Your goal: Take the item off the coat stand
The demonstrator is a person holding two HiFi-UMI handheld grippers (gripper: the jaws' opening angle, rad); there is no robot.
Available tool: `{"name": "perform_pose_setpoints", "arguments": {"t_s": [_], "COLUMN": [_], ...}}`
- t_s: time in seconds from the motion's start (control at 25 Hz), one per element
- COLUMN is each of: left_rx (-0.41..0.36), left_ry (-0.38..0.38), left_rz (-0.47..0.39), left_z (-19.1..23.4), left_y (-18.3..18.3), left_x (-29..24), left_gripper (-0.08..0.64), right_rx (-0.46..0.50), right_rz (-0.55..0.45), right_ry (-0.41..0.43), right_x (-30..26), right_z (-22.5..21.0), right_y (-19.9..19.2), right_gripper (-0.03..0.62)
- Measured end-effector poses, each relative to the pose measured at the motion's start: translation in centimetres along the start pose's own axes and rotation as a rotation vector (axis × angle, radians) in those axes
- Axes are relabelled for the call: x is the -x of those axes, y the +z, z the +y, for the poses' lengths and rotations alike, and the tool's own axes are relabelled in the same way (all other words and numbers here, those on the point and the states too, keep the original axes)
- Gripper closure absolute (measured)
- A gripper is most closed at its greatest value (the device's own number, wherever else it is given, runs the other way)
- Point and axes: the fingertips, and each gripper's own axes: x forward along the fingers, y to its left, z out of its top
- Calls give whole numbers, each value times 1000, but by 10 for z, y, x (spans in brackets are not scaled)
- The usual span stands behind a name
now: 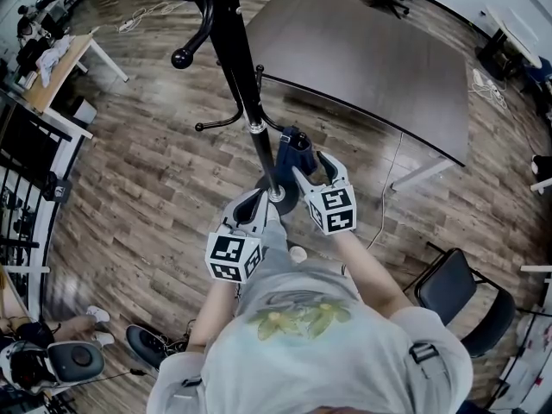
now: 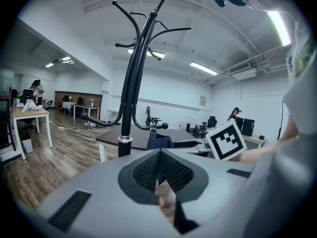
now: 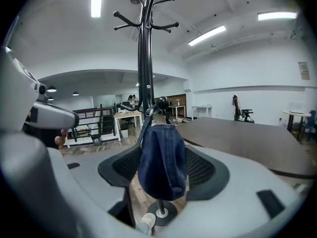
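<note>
Risk, left gripper (image 2: 159, 155): it sits low beside the coat stand (image 1: 231, 41) pole, near the round base (image 1: 281, 195), and grips nothing. As I judge it, nothing braces the stand if it rocks during the lift.
Risk, hook (image 3: 161, 103): the hook ends in a ball. A pull straight outward, rather than up and over the ball, would probably snag the fabric and drag the whole stand along.
Risk, cap (image 3: 162, 160): it is soft navy cloth hanging loose. A pinch on only a thin fold could slip, and the cap would fall toward the base and the wooden floor (image 1: 147, 188).
Risk, right gripper (image 1: 312, 169): closing off-centre could nip just the lower edge of the cap and twist it on the hook instead of freeing it.
Fingers, left gripper: the pads are pressed together at the tips with nothing between them, and they are clear of the pole.
Cap position: it hangs from a low hook on the right side of the pole, above the base and between the right gripper's pads.
Fingers, right gripper: they are spread wide, one pad on each side of the cap, and not yet clamped. I cannot tell whether either pad brushes the cloth.
</note>
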Motion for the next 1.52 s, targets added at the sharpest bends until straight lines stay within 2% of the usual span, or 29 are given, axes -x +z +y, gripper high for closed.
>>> {"name": "perform_pose_setpoints", "arguments": {"t_s": [0.48, 0.6, 0.72, 0.76, 1.16, 1.52], "left_rx": [19, 23, 27, 29, 32, 24], "left_ry": [26, 27, 26, 26, 29, 26], "left_rz": [-1, -2, -1, 0, 3, 8], "left_z": [13, 15, 16, 16, 12, 11], "left_y": [-5, -6, -6, -6, -9, -11], "left_x": [6, 7, 6, 5, 7, 7], "left_gripper": [545, 545, 545, 545, 545, 545], "right_rx": [29, 39, 49, 50, 13, 0], "right_rz": [57, 59, 50, 48, 44, 27], "right_ry": [-5, -20, -29, -27, 35, 57], "right_x": [-16, -16, -15, -16, -11, -9], "right_z": [-1, -1, -2, -1, 3, 5], "right_y": [-21, -23, -20, -19, -18, -9], "right_gripper": [352, 421, 531, 545, 566, 569]}}
